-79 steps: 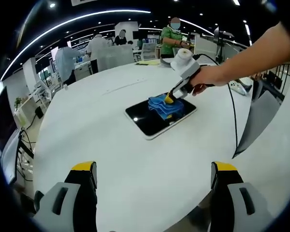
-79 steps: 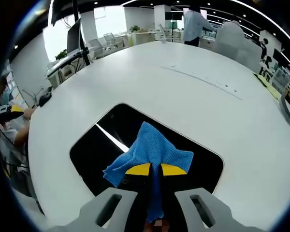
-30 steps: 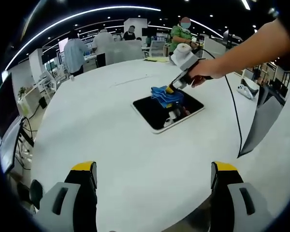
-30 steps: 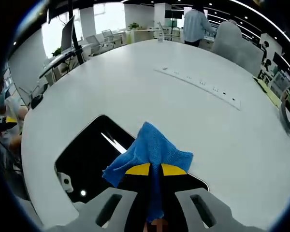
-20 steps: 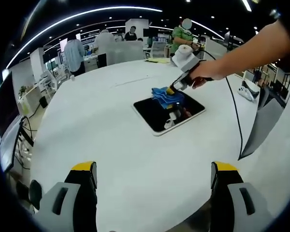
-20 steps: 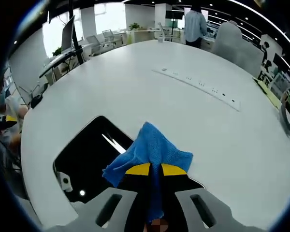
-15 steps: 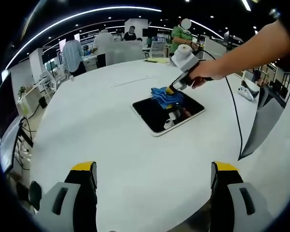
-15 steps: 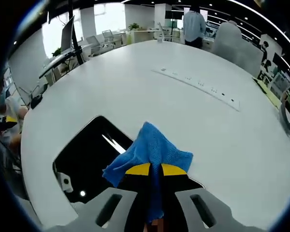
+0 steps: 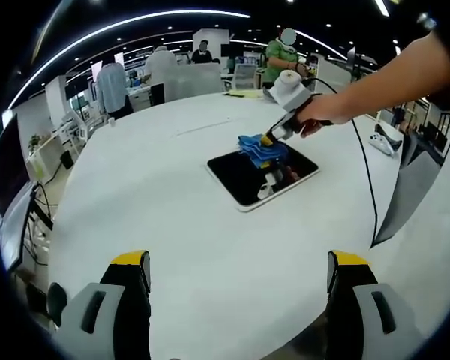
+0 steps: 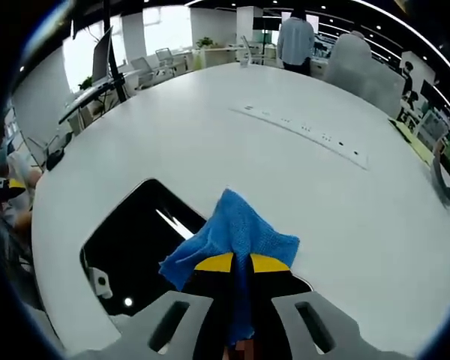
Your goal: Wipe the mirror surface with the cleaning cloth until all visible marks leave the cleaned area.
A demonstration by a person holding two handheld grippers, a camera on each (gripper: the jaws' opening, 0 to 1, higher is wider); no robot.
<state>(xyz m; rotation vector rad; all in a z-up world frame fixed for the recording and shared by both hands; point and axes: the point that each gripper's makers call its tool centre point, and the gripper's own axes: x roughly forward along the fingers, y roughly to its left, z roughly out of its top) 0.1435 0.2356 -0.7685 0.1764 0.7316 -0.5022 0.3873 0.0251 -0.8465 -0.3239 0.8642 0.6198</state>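
Note:
A dark rectangular mirror [image 9: 247, 177] with a pale frame lies flat on the round white table [image 9: 157, 217]. In the left gripper view a hand holds my right gripper [image 9: 268, 140] over the mirror's far edge, shut on a blue cleaning cloth [image 9: 259, 148]. From the right gripper view the cloth [image 10: 232, 232] bunches out past the yellow-tipped jaws of the right gripper [image 10: 241, 263] and rests on the mirror [image 10: 139, 251] at its far right part. My left gripper [image 9: 236, 262] hangs open near the table's front edge, far from the mirror, holding nothing.
A black cable [image 9: 364, 184] trails from the right gripper across the table's right side. A strip of sockets [image 10: 300, 129] is set into the table beyond the mirror. People stand at desks in the background [image 9: 285, 56], with chairs around the table.
The right gripper and cloth slid from the mirror's middle to its far edge over the past seconds; in the last half second they barely moved. The left gripper stayed put.

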